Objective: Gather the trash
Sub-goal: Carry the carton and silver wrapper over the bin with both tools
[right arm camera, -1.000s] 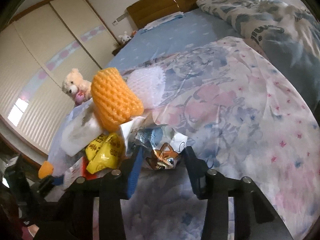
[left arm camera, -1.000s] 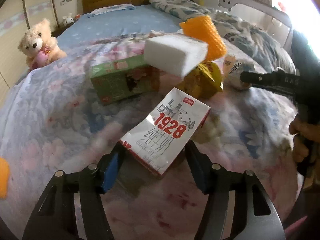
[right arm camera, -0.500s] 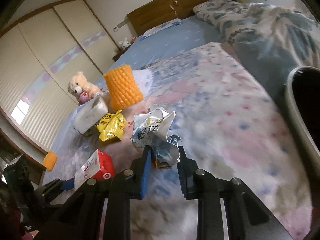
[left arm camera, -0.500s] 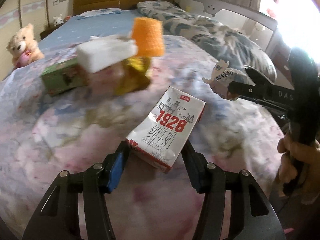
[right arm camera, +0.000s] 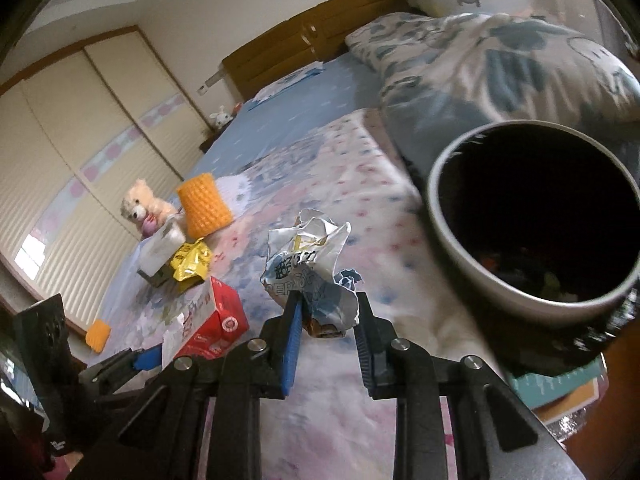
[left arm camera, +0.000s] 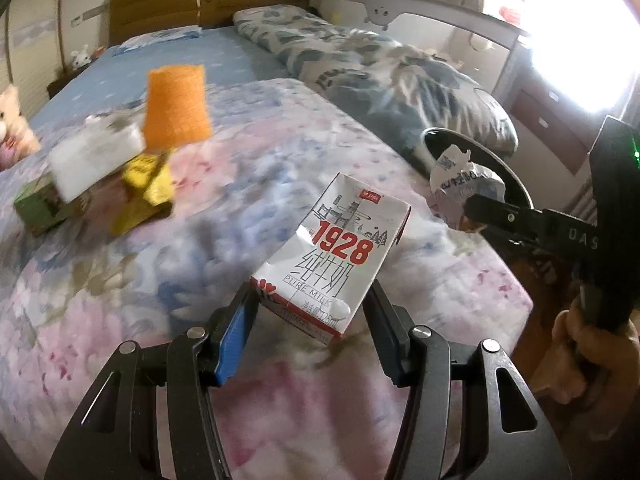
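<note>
Over the flowered bedspread (left arm camera: 120,320) we hold both tools clear of the cloth, each with a piece of rubbish in it. Our left gripper (left arm camera: 310,308) pinches a white and red milk carton (left arm camera: 334,256) by its lower end, the blue pads pressed to its two sides; its jaws have just been closing onto that carton. The carton tilts up and away from us, its printed face toward the camera, and from the right wrist view it shows as a red box (right arm camera: 216,316) low at the left.

Our right gripper (right arm camera: 326,312) is clamped on a crumpled wrapper (right arm camera: 310,268), white and blue with some print, which stands up out of the narrow gap between the pads; these jaws too have just been closing on it. Just to the right of the wrapper sits a round grey bin (right arm camera: 452,240) with a dark inside, where a few scraps lie at the bottom. From the left wrist view the wrapper (left arm camera: 460,188) hangs in front of the bin's rim (left arm camera: 516,184), and a hand (left arm camera: 596,356) grips the right tool's handle.

Further back on the bed lie an orange bumpy cup (right arm camera: 204,204), a white block (left arm camera: 96,156), a yellow packet (right arm camera: 192,264) and a green box (left arm camera: 34,208), close together. A teddy bear (right arm camera: 140,208) sits beyond them by the wardrobe doors.
</note>
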